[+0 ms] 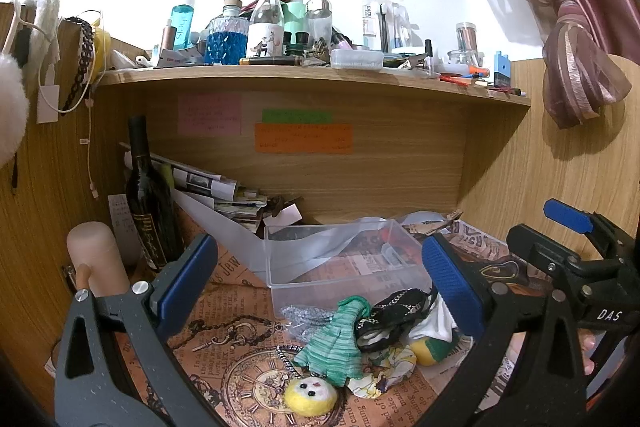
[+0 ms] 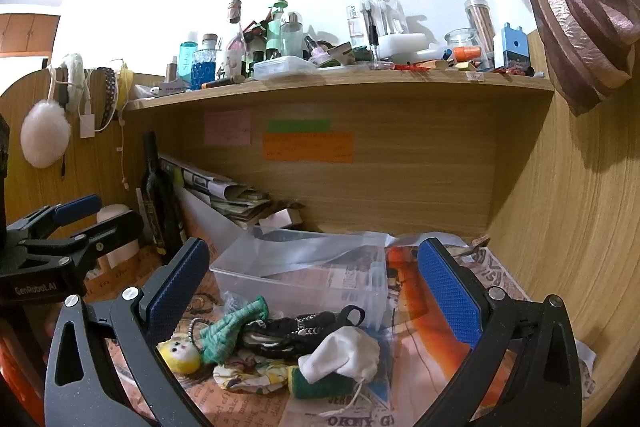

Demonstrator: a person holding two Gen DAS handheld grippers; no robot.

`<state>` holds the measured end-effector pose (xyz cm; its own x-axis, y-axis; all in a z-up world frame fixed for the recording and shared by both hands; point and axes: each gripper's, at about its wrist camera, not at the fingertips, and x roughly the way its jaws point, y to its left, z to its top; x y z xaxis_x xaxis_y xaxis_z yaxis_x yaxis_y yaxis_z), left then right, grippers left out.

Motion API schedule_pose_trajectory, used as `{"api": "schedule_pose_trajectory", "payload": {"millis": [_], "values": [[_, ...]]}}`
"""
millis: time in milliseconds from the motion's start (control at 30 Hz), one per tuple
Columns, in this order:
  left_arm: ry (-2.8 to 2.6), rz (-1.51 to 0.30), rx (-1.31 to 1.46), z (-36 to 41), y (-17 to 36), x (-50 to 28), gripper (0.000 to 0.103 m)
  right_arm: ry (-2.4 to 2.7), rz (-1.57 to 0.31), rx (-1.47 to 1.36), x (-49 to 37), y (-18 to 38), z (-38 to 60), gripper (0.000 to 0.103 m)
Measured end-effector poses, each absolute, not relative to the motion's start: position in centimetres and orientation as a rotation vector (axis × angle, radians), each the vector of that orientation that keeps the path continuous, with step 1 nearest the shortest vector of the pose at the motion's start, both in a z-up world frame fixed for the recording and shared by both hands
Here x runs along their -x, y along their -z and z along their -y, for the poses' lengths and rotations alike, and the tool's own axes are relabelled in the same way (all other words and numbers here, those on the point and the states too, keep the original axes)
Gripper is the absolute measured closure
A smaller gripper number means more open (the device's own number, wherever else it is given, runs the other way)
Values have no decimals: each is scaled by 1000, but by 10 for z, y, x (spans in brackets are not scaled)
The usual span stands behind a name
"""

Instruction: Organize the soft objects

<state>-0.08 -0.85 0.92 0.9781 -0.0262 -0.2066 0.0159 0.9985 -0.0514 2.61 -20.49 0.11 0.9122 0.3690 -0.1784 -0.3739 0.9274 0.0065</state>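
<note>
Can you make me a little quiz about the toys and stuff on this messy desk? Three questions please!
1. True or false: the clear plastic box already has the soft things packed inside it.
2. Which soft thing lies nearest the left gripper's camera? A) the yellow felt face B) the white drawstring pouch C) the black chain-trimmed piece
3. Fill in: both the left gripper and the right gripper have their jaws ____ and hold nothing.

Key
1. False: the soft things lie in a pile on the printed paper in front of the box.
2. A
3. open
</note>
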Motion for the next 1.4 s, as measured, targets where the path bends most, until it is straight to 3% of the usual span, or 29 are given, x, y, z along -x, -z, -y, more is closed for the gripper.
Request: {"api": "schedule_pose_trajectory", "payload": {"millis": [967,1400], "values": [[28,-232,53,8,-1,0,0,-408,-194,23,-27,0,206,0],[24,-458,40,-1,51,-30,0,-409,-340,4,-51,29,215,0]]}}
